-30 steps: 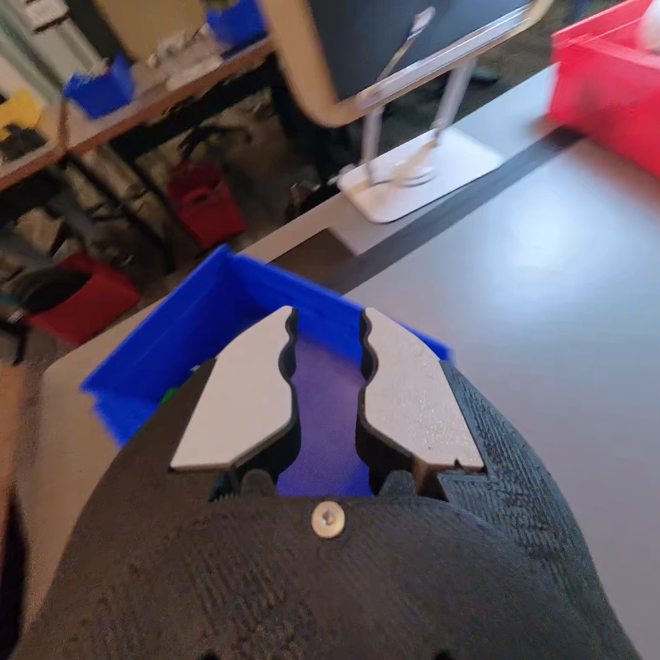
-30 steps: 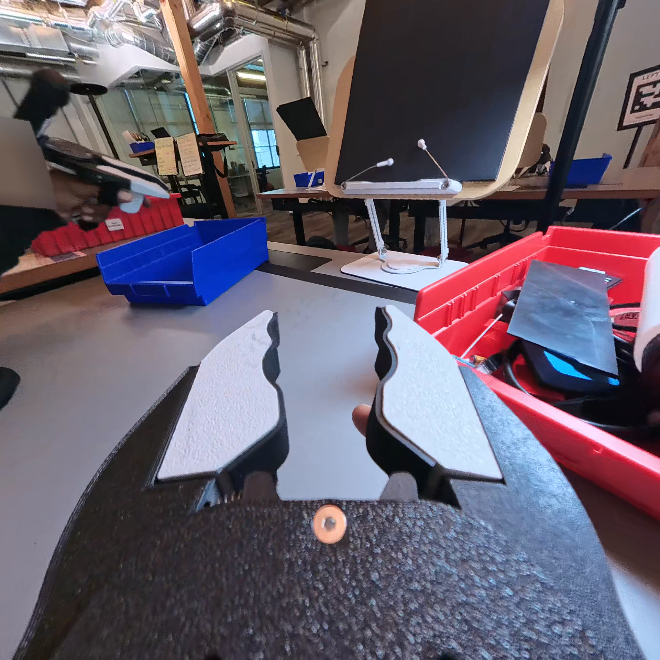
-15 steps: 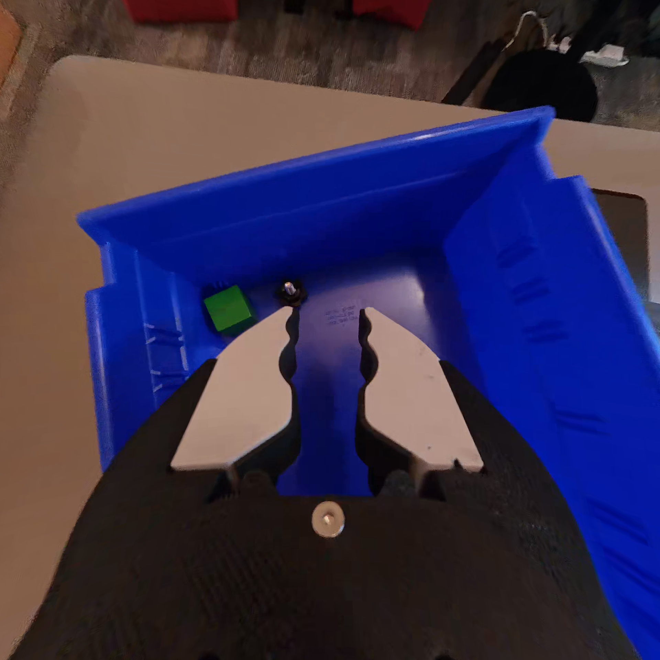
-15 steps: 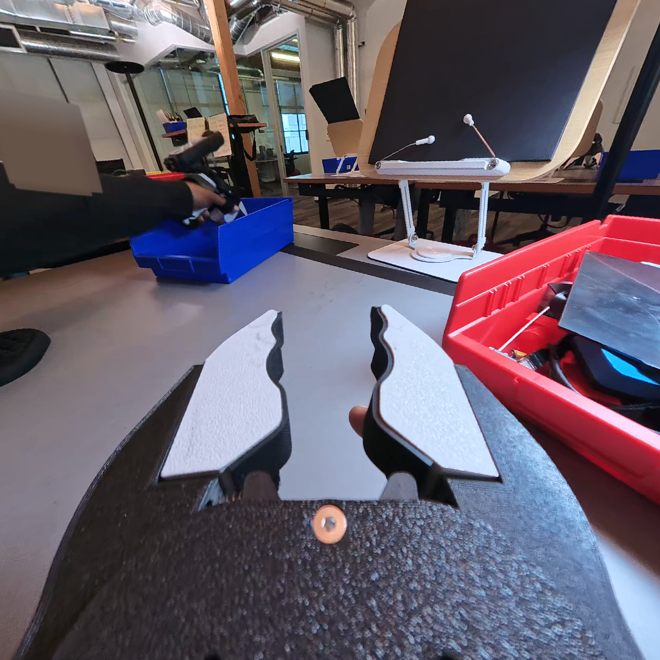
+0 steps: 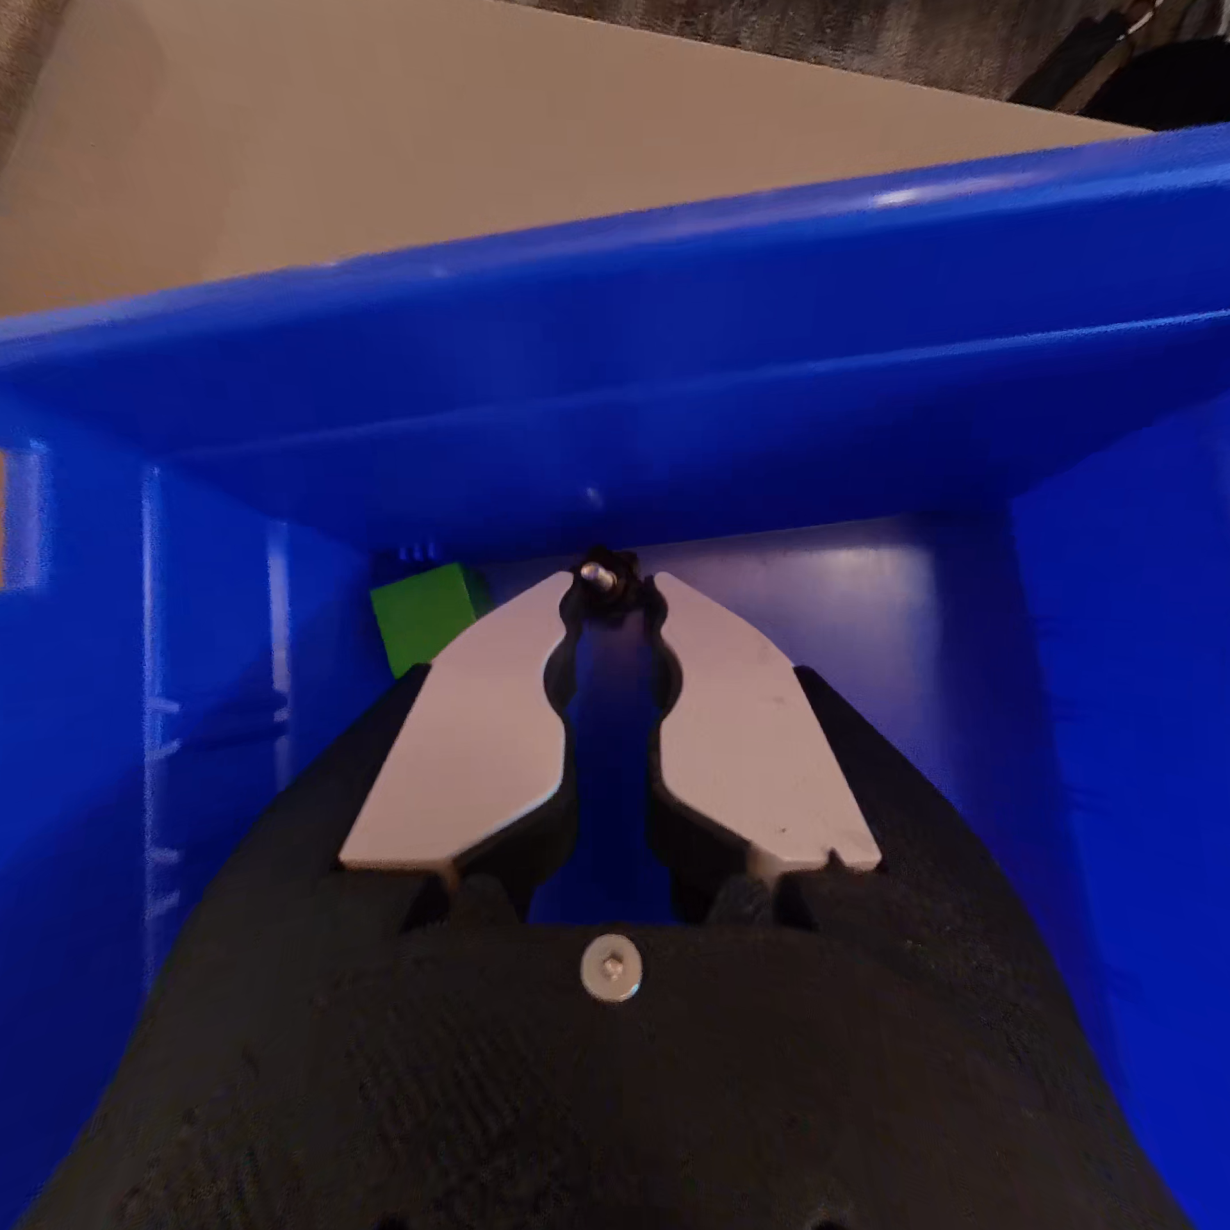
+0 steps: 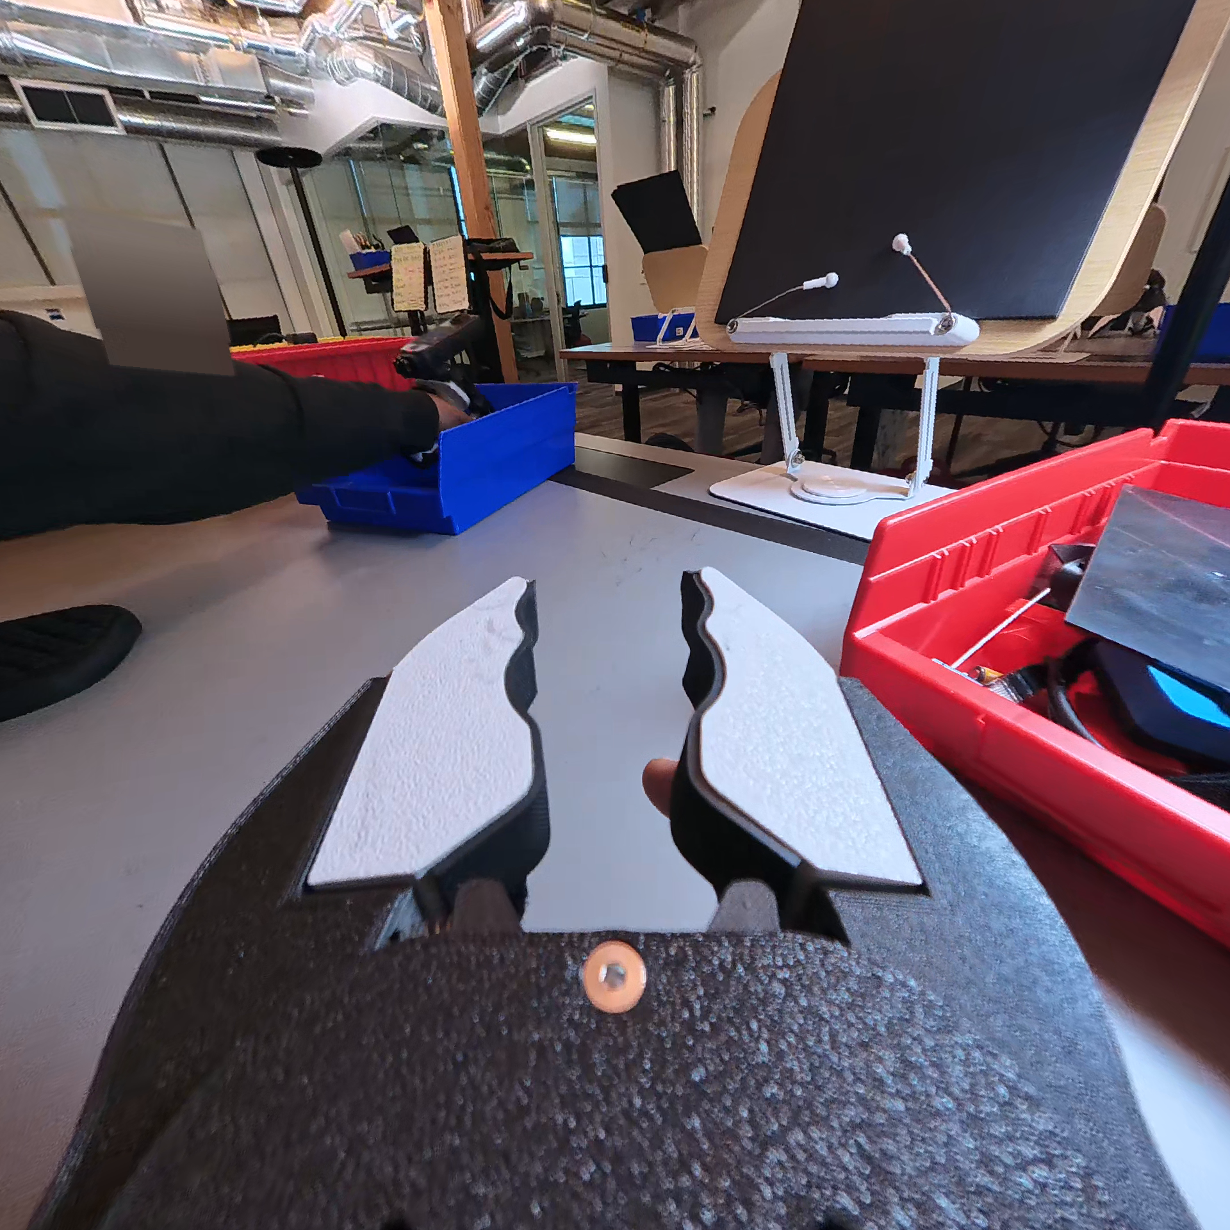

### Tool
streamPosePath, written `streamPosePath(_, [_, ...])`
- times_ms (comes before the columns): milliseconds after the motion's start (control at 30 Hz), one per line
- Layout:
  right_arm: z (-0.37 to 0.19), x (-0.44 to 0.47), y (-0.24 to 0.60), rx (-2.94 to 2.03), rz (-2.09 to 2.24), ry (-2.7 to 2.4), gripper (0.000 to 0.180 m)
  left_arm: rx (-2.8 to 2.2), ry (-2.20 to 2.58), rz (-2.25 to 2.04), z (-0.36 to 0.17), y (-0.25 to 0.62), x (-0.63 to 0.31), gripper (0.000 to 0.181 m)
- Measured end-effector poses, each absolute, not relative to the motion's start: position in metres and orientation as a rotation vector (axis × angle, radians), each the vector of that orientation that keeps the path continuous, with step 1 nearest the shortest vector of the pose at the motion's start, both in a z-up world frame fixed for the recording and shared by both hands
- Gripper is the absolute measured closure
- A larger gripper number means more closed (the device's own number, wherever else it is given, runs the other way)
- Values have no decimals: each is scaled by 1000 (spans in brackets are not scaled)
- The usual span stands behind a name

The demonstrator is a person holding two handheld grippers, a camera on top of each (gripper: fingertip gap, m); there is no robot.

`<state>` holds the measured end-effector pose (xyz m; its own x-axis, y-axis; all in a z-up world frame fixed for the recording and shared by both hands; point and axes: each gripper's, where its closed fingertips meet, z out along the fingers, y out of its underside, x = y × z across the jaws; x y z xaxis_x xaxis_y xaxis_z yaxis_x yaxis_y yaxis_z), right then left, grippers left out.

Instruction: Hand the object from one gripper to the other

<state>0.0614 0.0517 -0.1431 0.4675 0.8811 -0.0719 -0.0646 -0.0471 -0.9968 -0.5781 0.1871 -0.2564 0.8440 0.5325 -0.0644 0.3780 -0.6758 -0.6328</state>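
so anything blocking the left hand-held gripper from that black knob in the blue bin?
Nothing visible. The left hand-held gripper is inside the blue bin, fingertips on either side of the black knob. The green block sits off to one side, out of the path.

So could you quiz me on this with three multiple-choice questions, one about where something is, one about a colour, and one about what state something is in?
1. Where does the small black knob with a metal stud lie?
A. In the red bin
B. In the blue bin, by its far wall
C. On the bare table

2. What colour is the block beside the knob?
A. Green
B. Yellow
C. White

3. How does the right gripper stand?
A. Shut on a tool
B. Shut on nothing
C. Open and holding nothing

Answers:
1 B: the left wrist view shows it on the floor of the blue bin, between the tips of the left gripper.
2 A: it is plainly green.
3 C: grey table shows through the gap between its fingers.
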Motion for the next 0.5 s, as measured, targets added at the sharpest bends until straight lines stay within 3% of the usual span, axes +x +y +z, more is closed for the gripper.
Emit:
streamPosePath(233, [-147,58,51,-1415,908,-788,139,-2374,-503,328,-242,187,-567,170])
streamPosePath(500, [-151,50,44,-1381,821,-862,139,-2050,-90,89,-119,182,-469,175])
